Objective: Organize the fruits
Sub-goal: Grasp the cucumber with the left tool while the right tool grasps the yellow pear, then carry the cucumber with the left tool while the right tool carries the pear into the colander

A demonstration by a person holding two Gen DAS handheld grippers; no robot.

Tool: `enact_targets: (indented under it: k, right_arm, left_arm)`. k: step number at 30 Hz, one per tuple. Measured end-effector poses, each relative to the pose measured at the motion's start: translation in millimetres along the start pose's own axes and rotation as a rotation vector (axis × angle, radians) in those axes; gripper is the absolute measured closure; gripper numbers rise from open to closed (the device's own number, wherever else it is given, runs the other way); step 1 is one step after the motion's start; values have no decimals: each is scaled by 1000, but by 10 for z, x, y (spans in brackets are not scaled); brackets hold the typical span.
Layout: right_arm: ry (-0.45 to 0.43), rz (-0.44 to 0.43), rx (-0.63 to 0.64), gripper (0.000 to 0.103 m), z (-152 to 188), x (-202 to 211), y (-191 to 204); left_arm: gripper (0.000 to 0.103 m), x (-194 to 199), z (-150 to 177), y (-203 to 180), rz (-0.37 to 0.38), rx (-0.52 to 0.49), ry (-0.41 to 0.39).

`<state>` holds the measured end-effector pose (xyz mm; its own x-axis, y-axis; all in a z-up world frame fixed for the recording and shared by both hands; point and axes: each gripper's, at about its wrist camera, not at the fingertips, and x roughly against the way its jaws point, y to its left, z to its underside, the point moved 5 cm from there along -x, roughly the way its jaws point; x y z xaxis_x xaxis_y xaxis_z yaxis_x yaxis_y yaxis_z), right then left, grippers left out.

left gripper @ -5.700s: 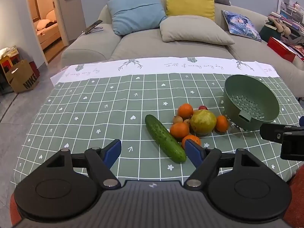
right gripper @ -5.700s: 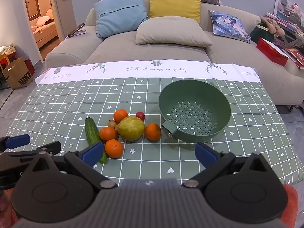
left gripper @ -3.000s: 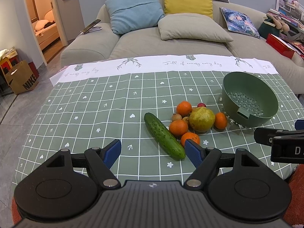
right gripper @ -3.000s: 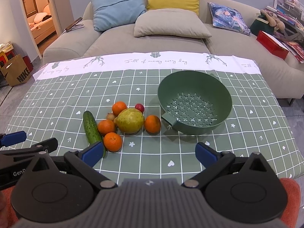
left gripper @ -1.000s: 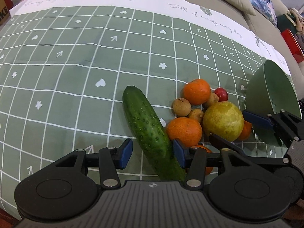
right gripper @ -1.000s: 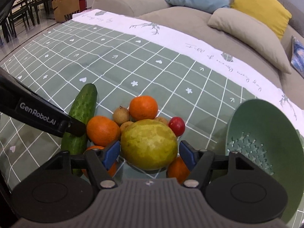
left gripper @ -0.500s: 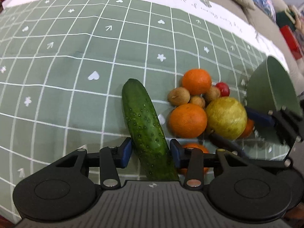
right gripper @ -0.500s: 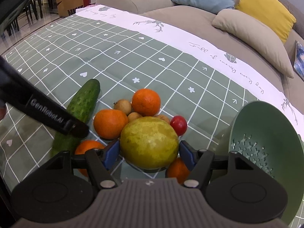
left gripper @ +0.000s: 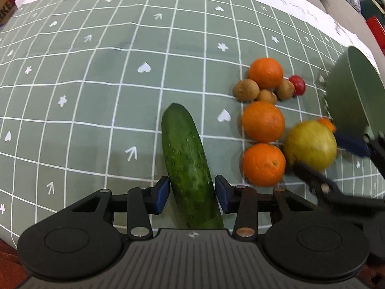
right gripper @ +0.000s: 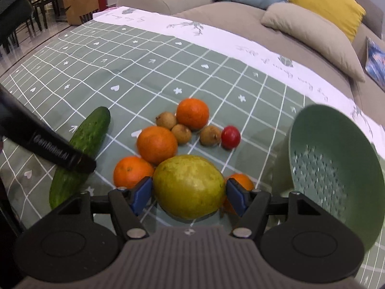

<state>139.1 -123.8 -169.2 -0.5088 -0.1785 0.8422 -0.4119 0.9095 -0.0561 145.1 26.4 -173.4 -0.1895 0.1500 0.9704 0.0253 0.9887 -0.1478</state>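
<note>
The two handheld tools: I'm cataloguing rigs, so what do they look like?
Both match: the left tool and right tool have black linkage arms on round housings, silver pivot screws, blue pads on the fingers and a ribbed grey body. White "GenRobot.AI" lettering runs along one black finger.

The tablecloth (left gripper: 96, 96) is sage green with a white grid, scattered with white hearts, arrows and small flowers; its far border (right gripper: 216, 36) is white with grey script and leaf prints. The cucumber (left gripper: 187, 161) is dark green and pimpled. The oranges (left gripper: 263, 121) are bright orange. The pear (right gripper: 189, 186) is yellow-green with fine speckles. Three small fruits (right gripper: 184, 133) are dull brown, and one (right gripper: 230, 136) is red. The colander (right gripper: 336, 168) is muted green. The pads (right gripper: 142, 195) are blue on black grippers. The cushions (right gripper: 327, 4) are yellow, beige and light blue.
</note>
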Motion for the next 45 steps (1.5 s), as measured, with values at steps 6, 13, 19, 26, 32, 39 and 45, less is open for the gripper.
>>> enact_targets:
  k: [6, 13, 19, 26, 32, 39, 45]
  right_arm:
    - [-4, 23, -15, 37, 138, 46, 52]
    - [-3, 75, 96, 34, 149, -71, 201]
    - [-13, 71, 84, 36, 146, -60, 160]
    - [-84, 52, 54, 36, 127, 228, 136]
    - [-167, 66, 26, 36, 50, 558, 40]
    - [-252, 111, -23, 36, 1, 933, -262]
    - [-256, 168, -57, 36, 53, 1099, -710]
  left_arm:
    - [57, -12, 10, 50, 6, 24, -24]
    - [60, -24, 7, 21, 6, 25, -28]
    - [61, 76, 58, -26, 22, -13, -75]
    - [62, 383, 91, -160, 58, -46, -132]
    - [62, 725, 80, -429, 98, -108, -222]
    - [63, 1100, -46, -856, 168, -198, -306]
    - [62, 1259, -268, -1367, 245, -290, -346]
